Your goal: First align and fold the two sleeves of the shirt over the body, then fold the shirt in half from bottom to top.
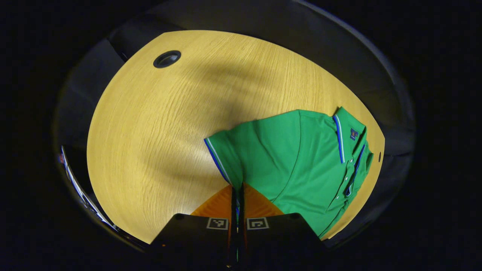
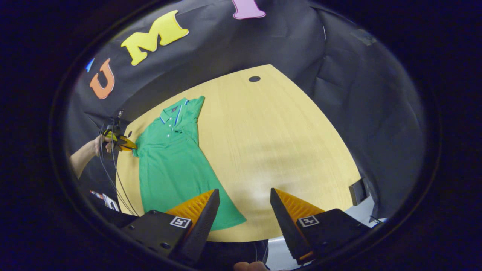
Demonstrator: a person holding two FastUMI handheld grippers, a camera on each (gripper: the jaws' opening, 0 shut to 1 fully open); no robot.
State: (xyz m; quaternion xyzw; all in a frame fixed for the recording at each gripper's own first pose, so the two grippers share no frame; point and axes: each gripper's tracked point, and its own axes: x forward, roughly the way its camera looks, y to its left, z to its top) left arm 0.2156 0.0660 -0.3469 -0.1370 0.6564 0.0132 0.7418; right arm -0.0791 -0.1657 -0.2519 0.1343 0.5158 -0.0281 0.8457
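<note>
A green polo shirt [image 2: 171, 165] with blue-and-white trim lies flat on the yellow wooden table [image 2: 271, 143], collar toward the booth wall. In the left gripper view the shirt [image 1: 297, 162] spreads to the right, and my left gripper [image 1: 237, 190] is shut on the trimmed edge of one sleeve [image 1: 222, 158]. From the right gripper view, that left gripper [image 2: 126, 145] shows far off in a hand, at the shirt's left sleeve. My right gripper [image 2: 243, 197] is open above the table, just right of the shirt's bottom hem [image 2: 226, 220], with nothing between its fingers.
A round cable hole [image 2: 254, 79] sits in the table far from the shirt. Black cloth surrounds the table. Cables [image 2: 113, 177] hang below the hand holding the left gripper. A dark box [image 2: 357, 192] sits off the table's right edge.
</note>
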